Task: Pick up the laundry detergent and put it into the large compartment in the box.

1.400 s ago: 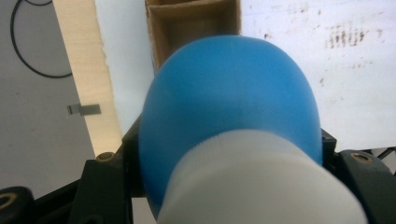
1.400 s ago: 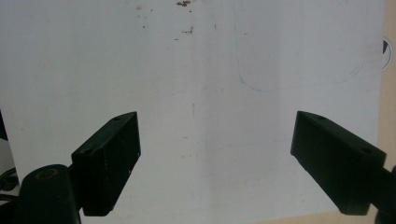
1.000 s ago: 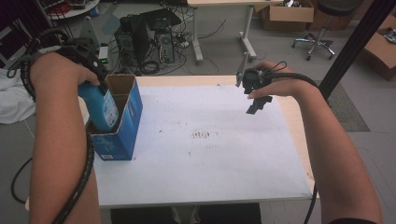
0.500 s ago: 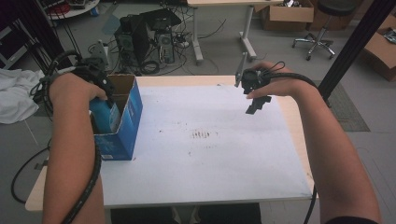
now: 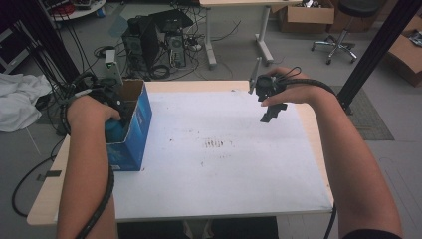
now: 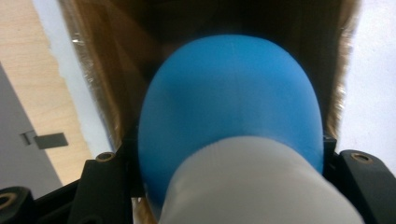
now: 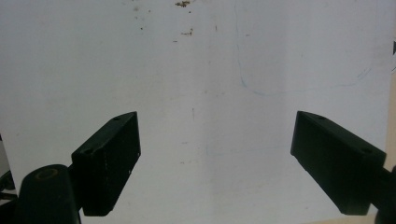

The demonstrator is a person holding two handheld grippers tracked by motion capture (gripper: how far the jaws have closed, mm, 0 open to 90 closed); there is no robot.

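A blue bottle (image 6: 229, 102) with a white part near the camera is clamped between the jaws of my left gripper (image 5: 115, 117). It hangs inside the open blue cardboard box (image 5: 133, 133) at the left edge of the table, whose brown inner walls (image 6: 107, 70) surround it. From the high view just a bit of the bottle (image 5: 113, 131) peeks over the box rim under the hand. My right gripper (image 5: 271, 112) hovers over the far right of the white tabletop (image 5: 224, 169). In the right gripper view it (image 7: 215, 156) stands open, nothing between the jaws.
Faint brown stains (image 5: 218, 144) mark the middle of the white top. The bare wooden edge (image 5: 47, 194) runs along the left of the table. Computer towers (image 5: 154, 42), cables, another desk's legs, an office chair (image 5: 348, 30) and a black post (image 5: 383, 45) stand beyond the table.
My left hand has carried the blue bottle down from above the box rim into the box. The right gripper has stayed where it was, still open.
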